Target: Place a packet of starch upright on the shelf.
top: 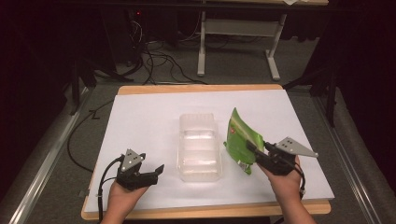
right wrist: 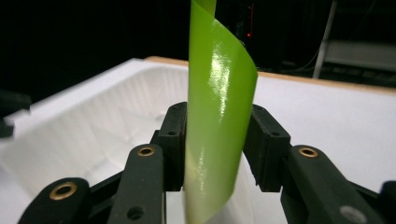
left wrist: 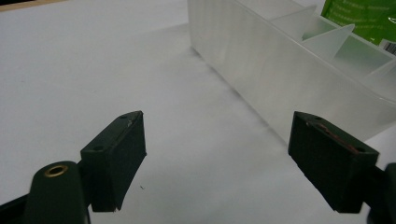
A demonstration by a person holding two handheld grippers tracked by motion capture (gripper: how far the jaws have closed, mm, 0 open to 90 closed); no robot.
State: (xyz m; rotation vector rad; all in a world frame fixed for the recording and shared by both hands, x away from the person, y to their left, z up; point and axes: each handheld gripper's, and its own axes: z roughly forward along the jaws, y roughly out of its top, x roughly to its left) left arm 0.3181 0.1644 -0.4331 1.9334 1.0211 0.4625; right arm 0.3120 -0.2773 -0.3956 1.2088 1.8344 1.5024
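**Green packet held beside clear tray**

Right tool point(top: 256, 151) was clamped on a glossy green packet point(top: 241, 140), jaws pressed against both faces; the packet stood upright, curled, lime-green with a printed label at its lower edge. It was lifted just right of the clear plastic tray point(top: 199, 146), which sat mid-counter point(top: 140, 116) with inner dividers. Left tool point(top: 156, 171) rested left of the tray, jaws spread wide, holding nothing.

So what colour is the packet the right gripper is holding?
Bright glossy green, clearest in the right gripper view: the crinkly plastic snack packet, held by the right gripper.
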